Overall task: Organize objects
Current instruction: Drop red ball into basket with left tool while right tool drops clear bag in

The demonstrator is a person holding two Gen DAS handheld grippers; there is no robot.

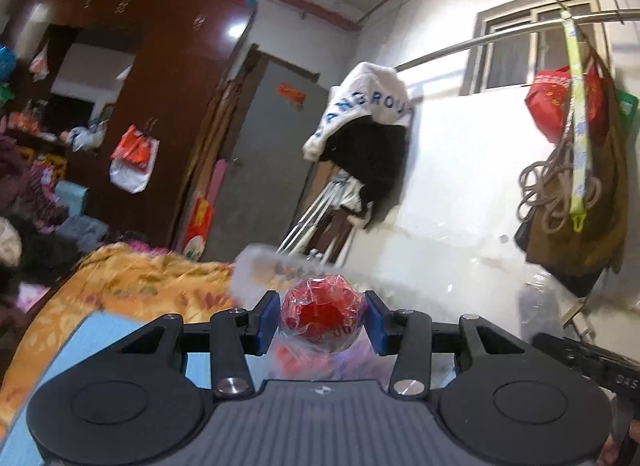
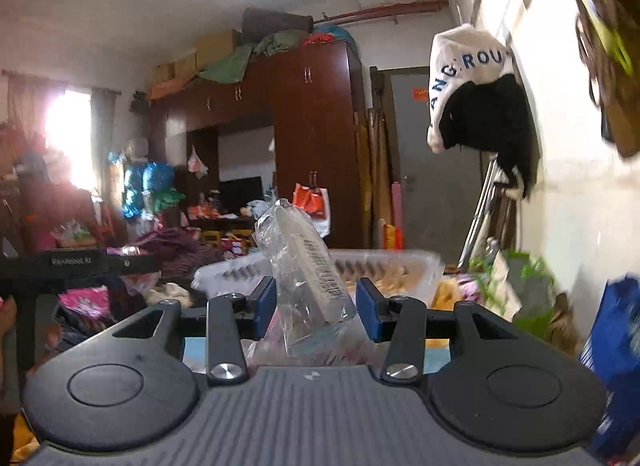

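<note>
While both hands hover above the bed, the left tool (image 1: pixel 322 316) pinches a round red ball (image 1: pixel 323 318) wrapped in crinkly film, and the right tool (image 2: pixel 316 306) clamps a flat grey box (image 2: pixel 310 266) in loose clear plastic, likely bound for the slatted translucent tray (image 2: pixel 416 266).

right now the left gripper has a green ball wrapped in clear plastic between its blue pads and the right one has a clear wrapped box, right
Not quite: the ball between the left gripper pads is red, not green, as the left wrist view shows. The rest stands: it is wrapped in clear plastic, and the right gripper has a clear wrapped box between its pads.
</note>
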